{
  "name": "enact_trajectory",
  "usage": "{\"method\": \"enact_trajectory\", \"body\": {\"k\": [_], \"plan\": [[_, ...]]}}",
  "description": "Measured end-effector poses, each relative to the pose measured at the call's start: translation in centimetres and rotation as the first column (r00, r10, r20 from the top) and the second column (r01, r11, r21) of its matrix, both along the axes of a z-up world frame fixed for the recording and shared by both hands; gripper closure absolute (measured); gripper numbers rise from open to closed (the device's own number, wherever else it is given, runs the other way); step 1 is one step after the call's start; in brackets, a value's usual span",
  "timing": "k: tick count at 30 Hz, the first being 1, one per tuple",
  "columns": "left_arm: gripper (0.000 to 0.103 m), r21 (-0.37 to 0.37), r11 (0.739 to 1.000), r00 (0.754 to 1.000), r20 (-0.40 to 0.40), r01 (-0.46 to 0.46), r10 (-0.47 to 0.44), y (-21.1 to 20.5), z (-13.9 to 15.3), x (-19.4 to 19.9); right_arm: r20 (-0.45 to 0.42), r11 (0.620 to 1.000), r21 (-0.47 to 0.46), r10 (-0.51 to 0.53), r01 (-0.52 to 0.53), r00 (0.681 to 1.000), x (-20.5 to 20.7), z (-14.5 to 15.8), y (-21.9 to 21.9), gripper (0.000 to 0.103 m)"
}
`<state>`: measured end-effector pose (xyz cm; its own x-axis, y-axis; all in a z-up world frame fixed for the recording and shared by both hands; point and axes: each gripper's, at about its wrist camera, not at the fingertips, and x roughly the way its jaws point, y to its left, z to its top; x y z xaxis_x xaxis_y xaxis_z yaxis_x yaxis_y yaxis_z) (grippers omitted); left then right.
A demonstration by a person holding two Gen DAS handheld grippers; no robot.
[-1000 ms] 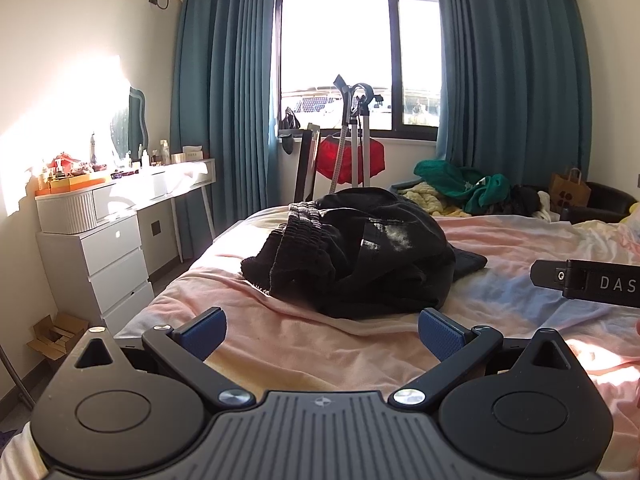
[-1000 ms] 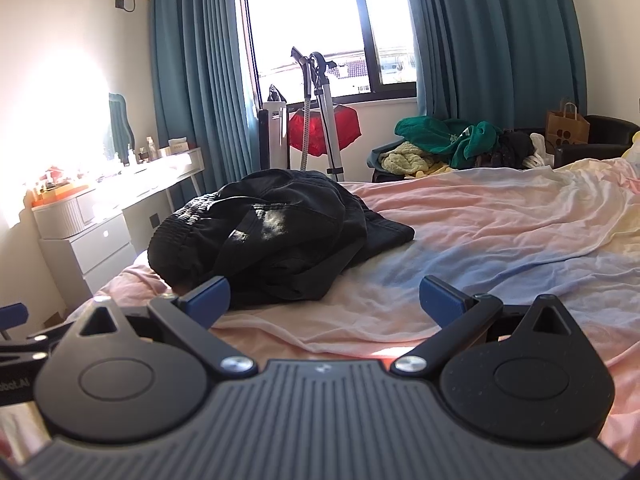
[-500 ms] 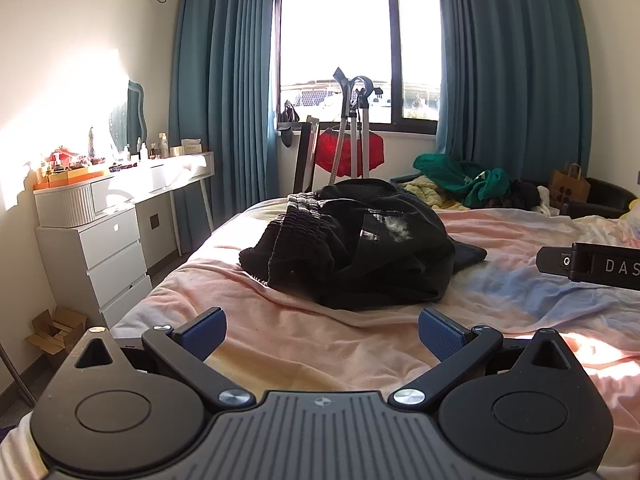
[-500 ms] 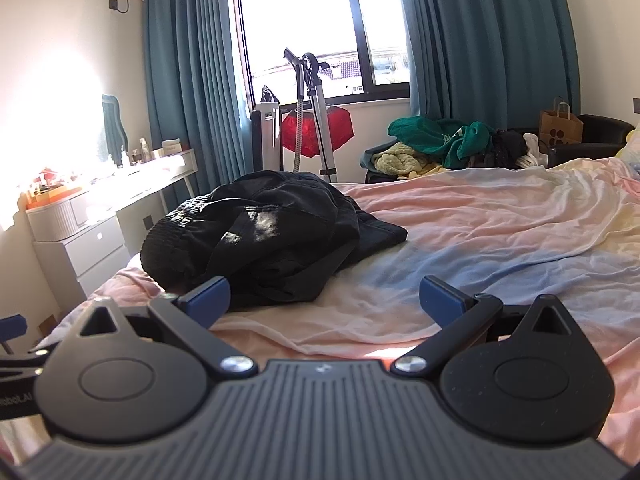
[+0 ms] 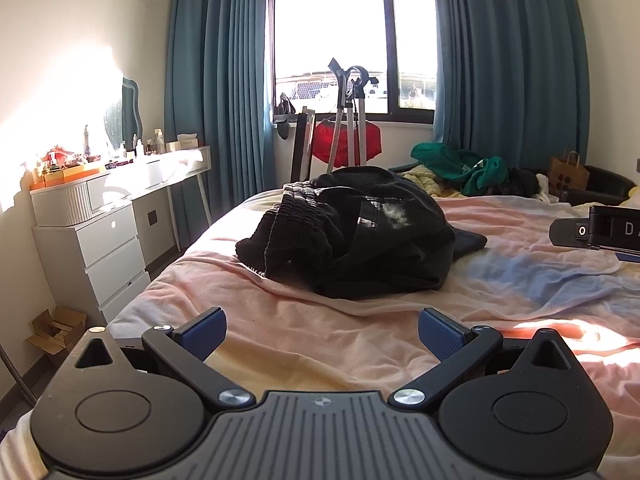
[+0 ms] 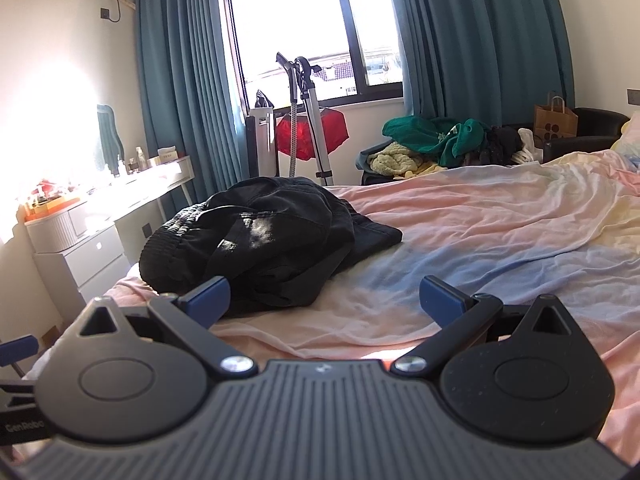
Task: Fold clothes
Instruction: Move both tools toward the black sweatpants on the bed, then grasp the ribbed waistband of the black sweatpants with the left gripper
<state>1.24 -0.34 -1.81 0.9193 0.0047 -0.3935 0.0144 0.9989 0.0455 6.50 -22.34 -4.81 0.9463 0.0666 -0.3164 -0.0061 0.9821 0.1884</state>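
Observation:
A crumpled black garment point(image 5: 352, 236) with a ribbed waistband lies in a heap on the pink and blue bed sheet point(image 5: 304, 328); it also shows in the right wrist view point(image 6: 264, 244). My left gripper point(image 5: 322, 332) is open and empty, held above the sheet in front of the heap. My right gripper point(image 6: 324, 300) is open and empty, just right of the heap, its left finger point(image 6: 208, 292) overlapping the garment's edge in the view. The right gripper's side shows at the left wrist view's right edge point(image 5: 596, 232).
A white dresser point(image 5: 92, 252) and desk stand left of the bed. A garment steamer point(image 5: 348, 120) and red cloth stand by the window. A pile of green and yellow clothes point(image 6: 436, 140) and a paper bag point(image 6: 556, 120) lie beyond the bed.
Both grippers have drifted slightly back and upward from the heap; the view has tilted up a little. The jaws stay open and the garment has not moved.

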Motion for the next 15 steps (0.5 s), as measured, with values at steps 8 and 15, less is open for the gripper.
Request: {"method": "enact_trajectory", "body": {"k": [8, 15], "plan": [[0.0, -0.032, 0.998, 0.998, -0.036, 0.046, -0.047, -0.5, 0.4, 3.3, -0.023, 0.999, 0.033, -0.04, 0.041, 0.999, 0.2, 0.1, -1.2, 0.0], [0.0, -0.146, 0.986, 0.995, -0.046, 0.084, -0.092, -0.8, 1.3, 9.5, -0.094, 0.986, 0.14, -0.077, 0.089, 0.993, 1.0, -0.3, -3.7, 0.0]]}}
